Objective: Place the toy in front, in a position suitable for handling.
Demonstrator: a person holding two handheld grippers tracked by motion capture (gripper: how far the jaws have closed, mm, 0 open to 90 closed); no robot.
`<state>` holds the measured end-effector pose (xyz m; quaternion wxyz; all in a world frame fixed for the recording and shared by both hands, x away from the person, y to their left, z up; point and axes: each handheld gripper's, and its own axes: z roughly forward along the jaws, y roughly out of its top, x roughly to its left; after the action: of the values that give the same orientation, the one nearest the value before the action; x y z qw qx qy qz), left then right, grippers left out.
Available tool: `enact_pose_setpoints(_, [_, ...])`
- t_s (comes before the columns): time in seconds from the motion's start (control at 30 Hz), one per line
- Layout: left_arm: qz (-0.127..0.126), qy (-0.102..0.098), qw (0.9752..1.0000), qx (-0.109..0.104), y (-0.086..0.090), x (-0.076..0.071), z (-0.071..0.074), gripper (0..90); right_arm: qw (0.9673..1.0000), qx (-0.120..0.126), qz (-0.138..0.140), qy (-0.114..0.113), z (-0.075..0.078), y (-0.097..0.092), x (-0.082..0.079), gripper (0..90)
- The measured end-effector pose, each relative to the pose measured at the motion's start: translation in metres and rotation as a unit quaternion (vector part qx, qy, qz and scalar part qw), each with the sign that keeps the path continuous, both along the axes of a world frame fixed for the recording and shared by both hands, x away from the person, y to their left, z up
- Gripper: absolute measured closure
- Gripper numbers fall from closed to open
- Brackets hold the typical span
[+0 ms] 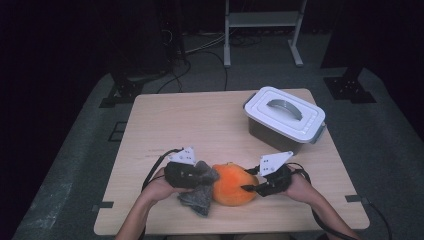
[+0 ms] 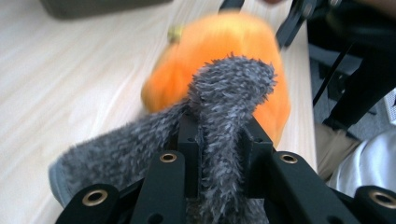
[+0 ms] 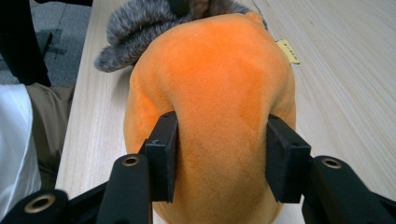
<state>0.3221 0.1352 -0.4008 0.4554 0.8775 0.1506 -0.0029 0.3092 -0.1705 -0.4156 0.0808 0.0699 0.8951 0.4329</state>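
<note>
Left tool (image 1: pixel 196 176) was clamped on the grey fuzzy cloth (image 2: pixel 224 93), right tool (image 3: pixel 219 154) squeezing the orange plush (image 1: pixel 233 184) bottom-center on the bench (image 1: pixel 200 125). That soft plush could've slipped free.

The right gripper (image 3: pixel 219 156) pinches the orange plush toy (image 3: pixel 215 79) — grey fuzzy cloth (image 3: pixel 140 28) touching its far end.

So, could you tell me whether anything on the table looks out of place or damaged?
Nothing stands out. The left gripper pinches a grey fuzzy cloth, the right gripper squeezes the orange plush, and the lidded grey box sits closed and level.
</note>
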Motion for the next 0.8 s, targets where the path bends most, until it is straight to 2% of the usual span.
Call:
enact_pose_setpoints(0.03, [-0.008,-0.007,0.9999,-0.010,-0.006,0.000,0.008,74.2,1.0000,0.001,0.000,0.000,0.000,0.001,-0.001,50.5])
enact_pose_setpoints(0.17, [-0.025,-0.018,0.9994,-0.017,-0.019,-0.003,0.019,74.1,1.0000,0.002,0.003,-0.005,0.001,0.005,-0.003,49.4])
enact_pose_setpoints(0.23, [-0.035,-0.026,0.9990,-0.007,-0.028,-0.006,0.021,74.2,1.0000,-0.004,0.001,-0.008,0.003,0.009,-0.005,48.3])
enact_pose_setpoints(0.27, [-0.038,-0.028,0.9989,0.004,-0.031,-0.007,0.017,74.2,1.0000,-0.004,0.002,-0.009,0.003,0.008,-0.005,47.9])
enact_pose_setpoints(0.3, [-0.038,-0.028,0.9989,0.004,-0.031,-0.007,0.017,74.2,1.0000,-0.004,0.001,-0.007,0.002,0.007,-0.005,47.9])
enact_pose_setpoints(0.4, [-0.035,-0.018,0.9992,-0.005,-0.026,-0.008,0.010,74.1,1.0000,-0.001,0.003,-0.005,0.001,0.005,-0.004,48.3])
enact_pose_setpoints(0.53, [-0.028,-0.007,0.9996,-0.006,-0.013,-0.008,0.002,74.1,1.0000,-0.002,0.004,-0.004,0.002,0.006,-0.004,48.3])
enact_pose_setpoints(0.67, [-0.019,-0.012,0.9996,0.018,-0.001,-0.011,-0.007,73.8,1.0000,0.001,0.002,-0.001,0.001,0.006,-0.004,48.2])
enact_pose_setpoints(0.8, [-0.014,-0.013,0.9995,0.024,0.003,-0.011,-0.009,73.8,1.0000,0.000,0.001,-0.002,0.001,0.006,-0.005,48.3])
